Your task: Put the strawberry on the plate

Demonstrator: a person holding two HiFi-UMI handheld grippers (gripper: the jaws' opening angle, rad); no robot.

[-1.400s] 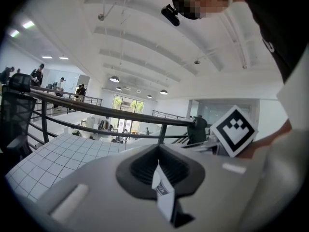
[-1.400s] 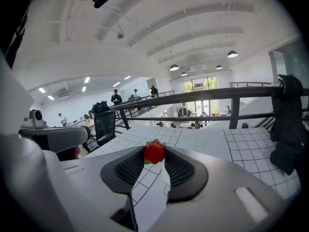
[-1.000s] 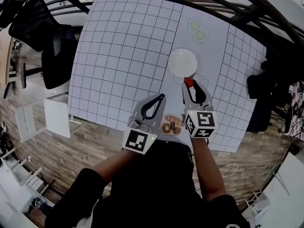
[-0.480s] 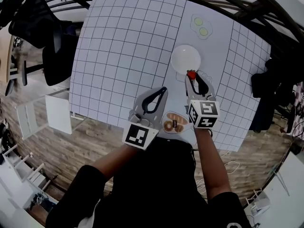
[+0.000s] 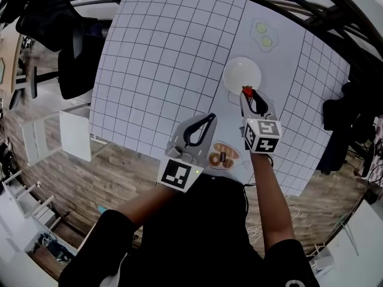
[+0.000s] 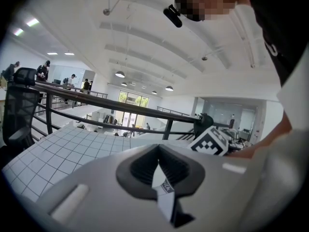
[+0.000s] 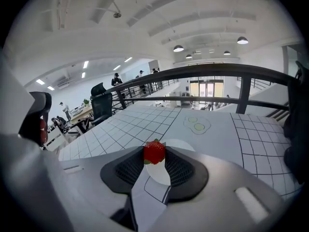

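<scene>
A red strawberry (image 7: 154, 152) is pinched at the tips of my right gripper (image 7: 155, 154), which is shut on it. In the head view the strawberry (image 5: 246, 91) hangs at the near edge of the round white plate (image 5: 242, 74), with my right gripper (image 5: 247, 92) just behind it. The white plate (image 7: 181, 144) shows beyond the berry in the right gripper view. My left gripper (image 5: 210, 118) is shut and holds nothing, hovering over the table's front edge to the left; its tips (image 6: 158, 160) meet in the left gripper view.
A fried-egg picture card (image 5: 264, 35) lies beyond the plate. A card with brown food pictures (image 5: 222, 156) sits between my two grippers. The checkered white mat (image 5: 161, 64) covers the table's left part. Black office chairs (image 5: 66, 46) stand at the left, a railing at the far side.
My right gripper has carried the strawberry forward, from a little short of the plate to its near edge. The left gripper has stayed shut and kept its place.
</scene>
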